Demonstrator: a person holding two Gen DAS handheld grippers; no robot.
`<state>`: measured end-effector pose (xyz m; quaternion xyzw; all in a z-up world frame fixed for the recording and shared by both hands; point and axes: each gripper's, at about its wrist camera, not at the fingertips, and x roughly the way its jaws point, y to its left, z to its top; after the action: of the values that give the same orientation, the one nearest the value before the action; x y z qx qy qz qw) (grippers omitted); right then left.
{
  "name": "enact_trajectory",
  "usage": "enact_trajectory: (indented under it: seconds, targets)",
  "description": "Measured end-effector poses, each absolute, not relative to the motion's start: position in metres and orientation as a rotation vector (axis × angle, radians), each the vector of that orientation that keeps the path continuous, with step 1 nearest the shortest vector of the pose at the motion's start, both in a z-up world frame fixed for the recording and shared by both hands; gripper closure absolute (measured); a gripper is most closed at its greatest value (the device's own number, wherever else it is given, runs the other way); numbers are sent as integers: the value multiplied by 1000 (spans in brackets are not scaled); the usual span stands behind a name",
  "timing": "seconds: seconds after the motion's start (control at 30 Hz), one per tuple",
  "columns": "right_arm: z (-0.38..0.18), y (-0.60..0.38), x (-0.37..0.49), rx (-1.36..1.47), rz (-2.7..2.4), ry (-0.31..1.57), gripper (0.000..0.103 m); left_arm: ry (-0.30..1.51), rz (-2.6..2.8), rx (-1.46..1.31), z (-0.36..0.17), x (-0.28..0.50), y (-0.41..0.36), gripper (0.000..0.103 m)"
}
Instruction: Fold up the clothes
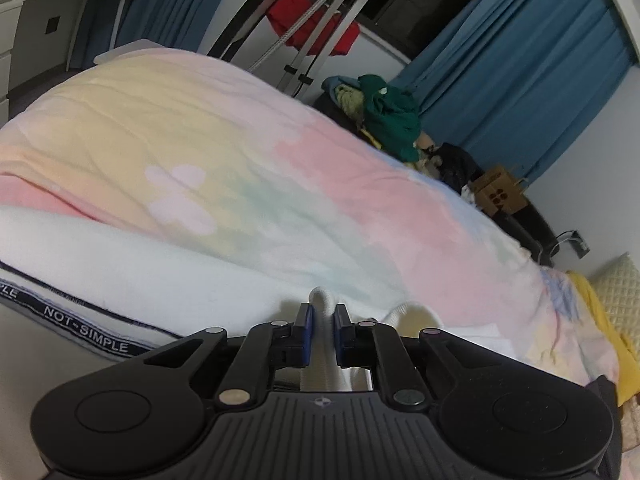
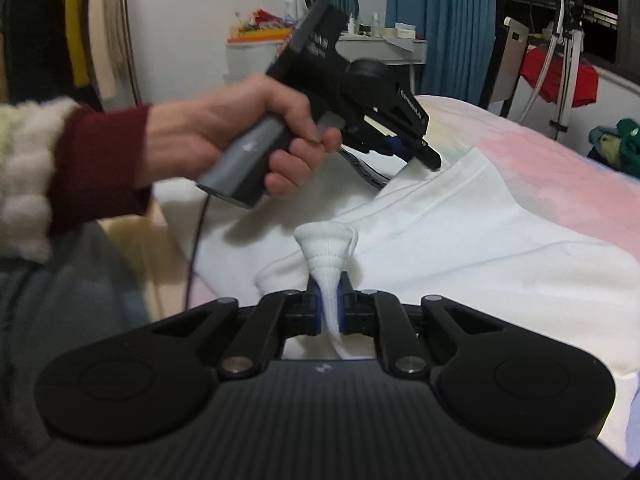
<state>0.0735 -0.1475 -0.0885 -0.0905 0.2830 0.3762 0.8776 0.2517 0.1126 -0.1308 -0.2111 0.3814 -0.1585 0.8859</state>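
A white garment (image 2: 460, 240) lies spread on a bed with a pastel blanket (image 1: 248, 152). It has a black band printed "NOT-SIMPLE" (image 1: 86, 330). My left gripper (image 1: 323, 318) is shut on a pinch of the white fabric (image 1: 322, 300). In the right wrist view the left gripper (image 2: 416, 158) is held by a hand at the garment's far edge. My right gripper (image 2: 329, 300) is shut on a bunched ribbed cuff (image 2: 326, 252) of the same garment, lifted just above it.
A metal drying rack with a red cloth (image 1: 316, 28) stands behind the bed. A pile of green and yellow clothes (image 1: 384, 116) and a cardboard box (image 1: 500, 196) lie beside blue curtains (image 1: 520, 68). A desk with small items (image 2: 360, 40) stands at the back.
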Motion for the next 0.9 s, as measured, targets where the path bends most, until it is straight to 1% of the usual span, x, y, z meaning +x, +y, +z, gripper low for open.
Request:
enact_trajectory:
  seconds: [0.13,0.23,0.33,0.4,0.43,0.47,0.5,0.53,0.57,0.6,0.63,0.67,0.7,0.77,0.9]
  targets:
    - [-102,-142,80,-203,774,682,93,815,-318,-426,-138,252,111,90]
    - [-103,-143,89,-138,744,720,91,795,-315,-420,-133,246,113,84]
    - [-100,-156,96,-27,736,752,89,763,-299,-407,-122,235,115,73]
    - [-99,-164,100,35,754,774,82,749,-291,-401,-113,225,117,51]
    - [-97,-169,102,61,762,781,68,744,-288,-406,-109,219,119,46]
    - [-95,-173,101,84,762,776,51,741,-283,-412,-105,212,120,37]
    - [-92,-178,99,105,757,761,42,738,-278,-418,-101,205,122,30]
    - [-89,-182,97,127,752,743,29,734,-274,-430,-98,195,124,26]
    - [-85,-187,95,150,748,724,27,730,-269,-443,-95,185,126,19]
    - [-81,-192,93,174,745,704,27,725,-266,-457,-92,174,129,16]
    - [-76,-197,90,195,738,684,27,724,-256,-466,-89,161,130,15]
    - [-71,-203,88,211,728,664,27,724,-245,-474,-86,148,132,12]
    - [-67,-207,84,214,707,642,27,715,-232,-473,-83,136,132,6]
    - [-59,-216,77,222,670,605,27,686,-212,-455,-74,110,133,0]
    - [-48,-231,67,249,596,568,27,655,-189,-403,-55,64,136,0]
